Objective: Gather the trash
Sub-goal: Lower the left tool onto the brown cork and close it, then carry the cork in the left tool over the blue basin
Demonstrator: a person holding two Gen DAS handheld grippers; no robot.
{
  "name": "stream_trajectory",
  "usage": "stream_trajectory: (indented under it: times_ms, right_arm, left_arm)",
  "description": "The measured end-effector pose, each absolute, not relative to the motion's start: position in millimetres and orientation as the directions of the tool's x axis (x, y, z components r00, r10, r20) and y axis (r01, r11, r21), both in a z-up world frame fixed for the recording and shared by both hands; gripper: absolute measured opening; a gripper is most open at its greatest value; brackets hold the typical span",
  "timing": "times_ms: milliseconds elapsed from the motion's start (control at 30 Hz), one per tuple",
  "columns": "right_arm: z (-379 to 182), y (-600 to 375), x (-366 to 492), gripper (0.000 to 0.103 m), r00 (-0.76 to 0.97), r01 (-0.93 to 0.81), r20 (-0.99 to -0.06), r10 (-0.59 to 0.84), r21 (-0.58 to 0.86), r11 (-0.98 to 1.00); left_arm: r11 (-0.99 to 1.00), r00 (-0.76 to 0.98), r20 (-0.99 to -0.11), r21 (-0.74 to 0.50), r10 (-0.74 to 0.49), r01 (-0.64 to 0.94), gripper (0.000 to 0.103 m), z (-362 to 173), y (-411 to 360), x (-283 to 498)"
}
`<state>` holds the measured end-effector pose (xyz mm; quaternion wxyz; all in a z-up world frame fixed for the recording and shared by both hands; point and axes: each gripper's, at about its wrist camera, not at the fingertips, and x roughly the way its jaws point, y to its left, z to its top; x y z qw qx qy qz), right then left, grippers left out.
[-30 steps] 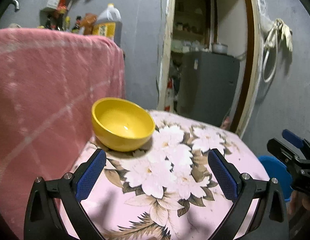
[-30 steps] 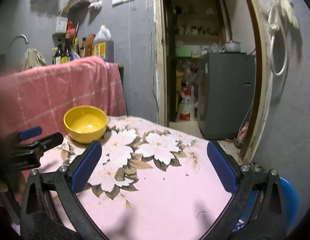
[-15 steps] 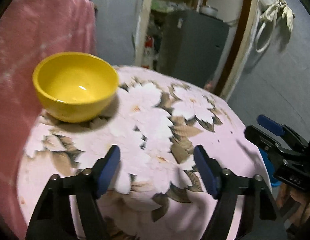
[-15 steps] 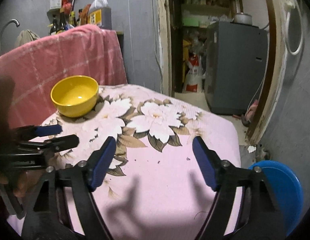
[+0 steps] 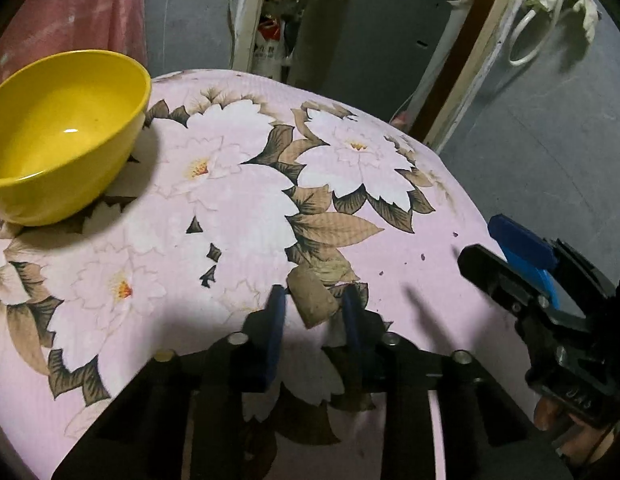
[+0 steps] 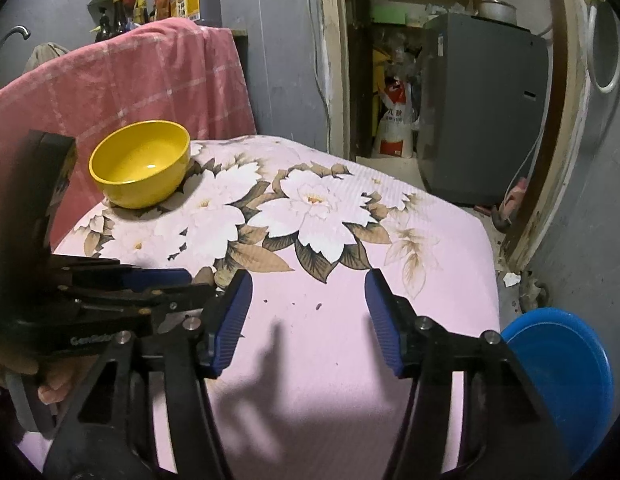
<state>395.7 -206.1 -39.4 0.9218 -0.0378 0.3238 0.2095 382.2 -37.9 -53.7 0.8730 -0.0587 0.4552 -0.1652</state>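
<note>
A small tan cork-like piece of trash (image 5: 315, 299) lies on the pink flowered tablecloth (image 5: 230, 216). My left gripper (image 5: 315, 314) is low over the cloth with its blue pads on either side of the piece; a small gap shows on each side. It also shows at the left of the right wrist view (image 6: 122, 296). My right gripper (image 6: 308, 320) is open and empty above the cloth's near part; it shows at the right of the left wrist view (image 5: 522, 268). A few dark crumbs (image 6: 318, 306) dot the cloth.
A yellow bowl (image 5: 58, 132) (image 6: 140, 162) stands at the table's far left, beside a pink checked cloth (image 6: 122, 84). A blue basin (image 6: 566, 376) sits on the floor right of the table. A doorway and a grey fridge (image 6: 482, 108) lie beyond.
My left gripper has dropped toward the cloth and its jaws have narrowed from wide open to just around the tan piece. My right gripper has tilted down and narrowed a little.
</note>
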Motion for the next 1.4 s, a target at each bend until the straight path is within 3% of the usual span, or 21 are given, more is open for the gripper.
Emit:
stream_trajectory:
  times_ms: [200, 533, 900, 1000, 1233, 1400]
  right_arm:
    - [-45.4, -205.2, 402.7, 0.066, 0.673, -0.409, -0.641, 0.37, 0.095, 0.908]
    - [-59.7, -173.1, 415.3, 0.065, 0.575, -0.472, -0.717, 0.393, 0.101, 0.876]
    - [-75.2, -128.9, 435.6, 0.044, 0.463, -0.565, -0.783, 0.416, 0.101, 0.819]
    - [-75.4, -127.3, 436.7, 0.035, 0.466, -0.564, -0.782, 0.414, 0.099, 0.82]
    - [-69.4, -138.1, 426.6, 0.035, 0.482, -0.545, -0.764, 0.428, 0.121, 0.83]
    - [-45.6, -161.9, 398.1, 0.035, 0.578, -0.509, -0.682, 0.448, 0.128, 0.851]
  left_arm:
    - [0.934, 0.531, -0.768, -0.284, -0.358, 0.218, 0.018, -51.6, -27.7, 379.3]
    - [0.963, 0.575, -0.773, -0.235, -0.269, 0.135, 0.018, -44.7, 6.5, 363.3]
    - [0.96, 0.566, -0.779, -0.263, -0.27, 0.096, 0.018, -43.6, 30.3, 353.9]
    - [0.957, 0.563, -0.779, -0.274, -0.278, 0.093, 0.017, -43.0, 30.4, 354.1]
    - [0.946, 0.595, -0.741, -0.3, -0.31, 0.119, 0.017, -36.1, 22.7, 344.6]
    - [0.933, 0.664, -0.664, -0.321, -0.344, 0.163, 0.017, -19.2, 10.4, 331.3]
